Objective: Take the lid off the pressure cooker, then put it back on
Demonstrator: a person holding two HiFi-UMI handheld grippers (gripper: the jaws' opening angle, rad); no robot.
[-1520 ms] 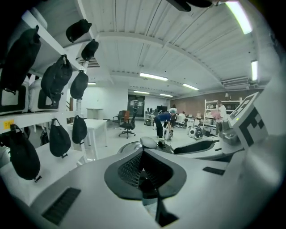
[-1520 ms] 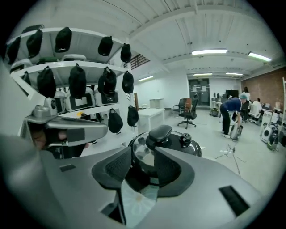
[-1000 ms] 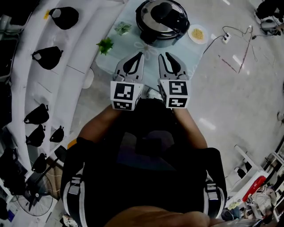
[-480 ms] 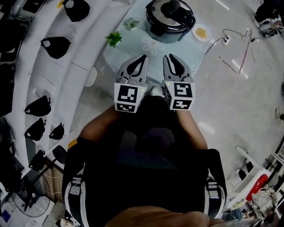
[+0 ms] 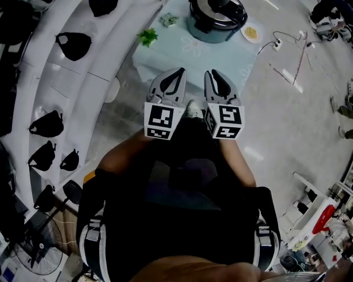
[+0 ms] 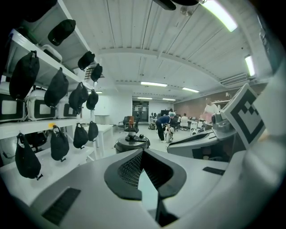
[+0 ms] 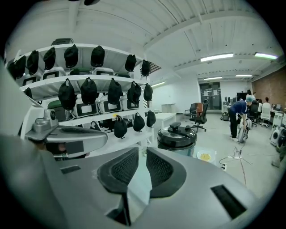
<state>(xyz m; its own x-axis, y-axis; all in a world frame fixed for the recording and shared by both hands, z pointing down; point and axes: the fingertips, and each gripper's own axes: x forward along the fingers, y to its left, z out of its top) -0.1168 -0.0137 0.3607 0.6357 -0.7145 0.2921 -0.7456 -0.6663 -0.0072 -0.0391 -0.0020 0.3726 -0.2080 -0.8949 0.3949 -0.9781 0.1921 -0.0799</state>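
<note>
The pressure cooker (image 5: 214, 23) stands at the far end of a table with a pale blue cloth (image 5: 165, 60), its black lid (image 5: 223, 6) on top. It also shows in the left gripper view (image 6: 132, 144) and the right gripper view (image 7: 176, 136). Both grippers hang side by side short of the table's near edge, well away from the cooker. My left gripper (image 5: 181, 70) (image 6: 142, 152) is shut and empty. My right gripper (image 5: 210, 72) (image 7: 142, 154) keeps a narrow slit between its pads; its jaws have just been closing with nothing between them.
A small green plant (image 5: 147, 36) and a second sprig (image 5: 168, 20) sit on the cloth left of the cooker. A dish of yellow food (image 5: 251, 33) lies to its right. White shelves with black bags (image 5: 66, 44) run along the left. Cables and a power strip (image 5: 277, 44) lie on the floor.
The table and cooker have slid toward the top of the head view and look smaller. Both grippers have drawn back from the table together, still side by side.
</note>
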